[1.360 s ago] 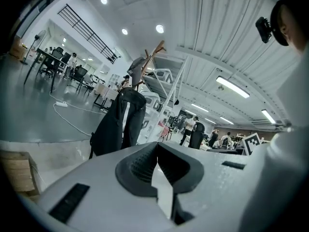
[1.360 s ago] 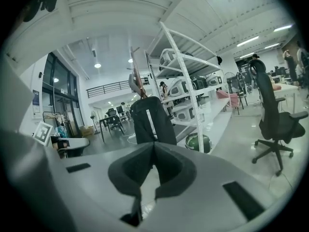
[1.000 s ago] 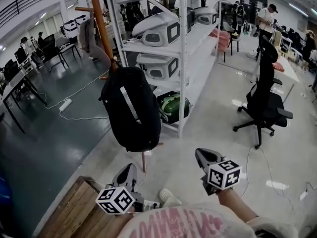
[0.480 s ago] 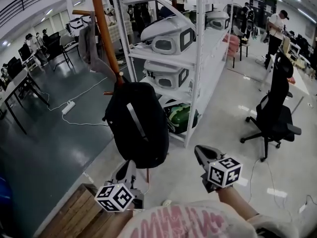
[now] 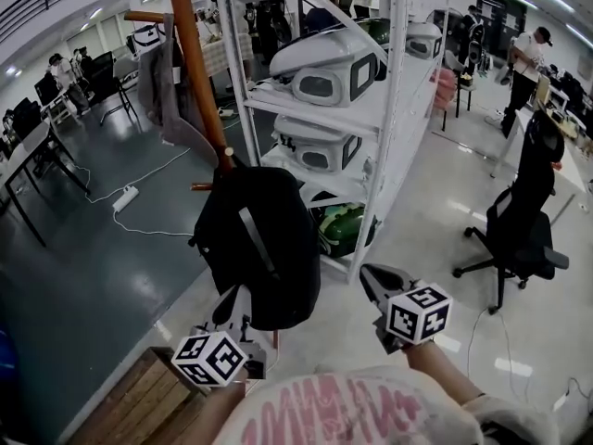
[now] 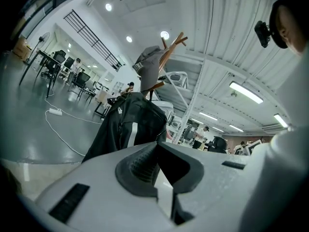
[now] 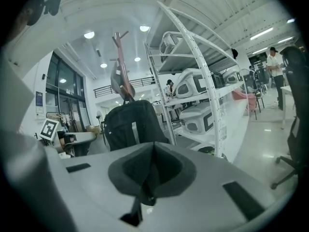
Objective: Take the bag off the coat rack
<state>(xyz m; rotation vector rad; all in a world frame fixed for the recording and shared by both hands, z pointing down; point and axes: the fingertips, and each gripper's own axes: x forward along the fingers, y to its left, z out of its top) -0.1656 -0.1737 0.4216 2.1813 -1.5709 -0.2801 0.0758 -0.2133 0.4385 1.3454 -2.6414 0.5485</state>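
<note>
On the wooden coat rack (image 5: 190, 63) beside a white shelving unit (image 5: 394, 109), a black backpack (image 5: 259, 244) hangs with its top against the pole. A pale stripe runs down its front and its bottom is clear of the floor. A grey garment (image 5: 167, 77) hangs higher on the same rack.

Two hand-held claws point toward the bag. The left claw (image 5: 237, 297) has its jaws closed on nothing. In the head view it overlaps the backpack's lower edge, while the left gripper view shows the bag beyond its tips. The right claw (image 5: 368, 274), likewise closed and empty, is off to the bag's right, apart from it.

White rounded cases (image 5: 320, 72) fill the shelves. A black office chair (image 5: 528, 221) stands on the floor at right. A wooden platform (image 5: 139, 401) lies below the left claw.
</note>
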